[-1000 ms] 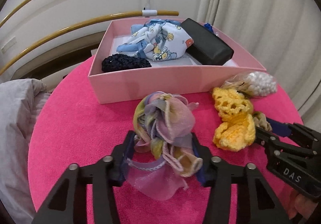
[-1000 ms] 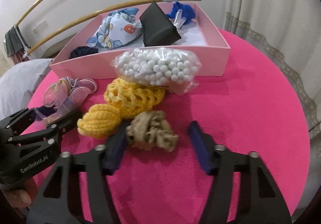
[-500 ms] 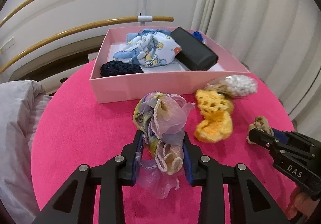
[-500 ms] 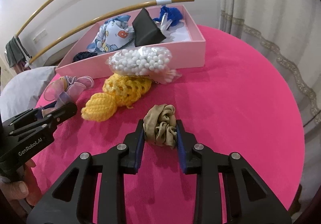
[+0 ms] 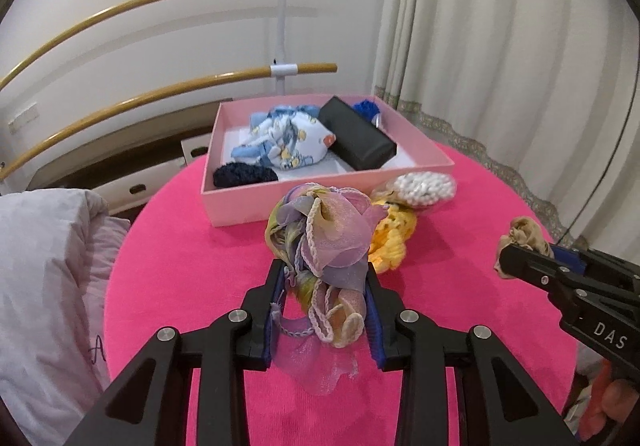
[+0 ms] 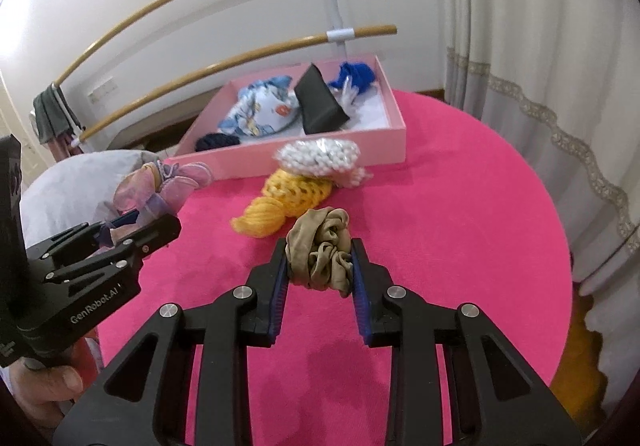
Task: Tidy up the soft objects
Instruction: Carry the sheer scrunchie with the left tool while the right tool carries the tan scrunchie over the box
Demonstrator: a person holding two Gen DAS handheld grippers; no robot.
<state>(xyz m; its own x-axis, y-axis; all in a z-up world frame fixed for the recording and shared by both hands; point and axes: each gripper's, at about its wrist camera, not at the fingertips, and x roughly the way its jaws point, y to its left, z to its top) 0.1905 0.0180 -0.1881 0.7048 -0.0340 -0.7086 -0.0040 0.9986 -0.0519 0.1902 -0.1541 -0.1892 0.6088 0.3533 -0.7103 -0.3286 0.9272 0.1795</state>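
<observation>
My left gripper (image 5: 325, 278) is shut on a pastel organza scrunchie (image 5: 324, 234) and holds it above the pink table (image 5: 180, 246). My right gripper (image 6: 319, 254) is shut on a tan scrunchie (image 6: 322, 248), also lifted; that scrunchie shows at the right of the left wrist view (image 5: 524, 236). A pink box (image 5: 248, 202) at the back holds a cartoon-print cloth (image 5: 288, 140), a black pouch (image 5: 358, 138), a navy scrunchie (image 5: 244, 174) and a blue item (image 5: 368, 108). A yellow crochet piece (image 6: 288, 198) and a bag of white beads (image 6: 320, 158) lie in front of the box.
A grey-white pillow (image 5: 44, 270) lies left of the table. Curved wooden rails (image 5: 160, 94) stand behind the box. A curtain (image 5: 500, 46) hangs at the right. The table's rim curves close on the right (image 6: 560, 246).
Both grippers closed on their scrunchies and lifted them up and back from the table. The box and the yellow piece now look farther away.
</observation>
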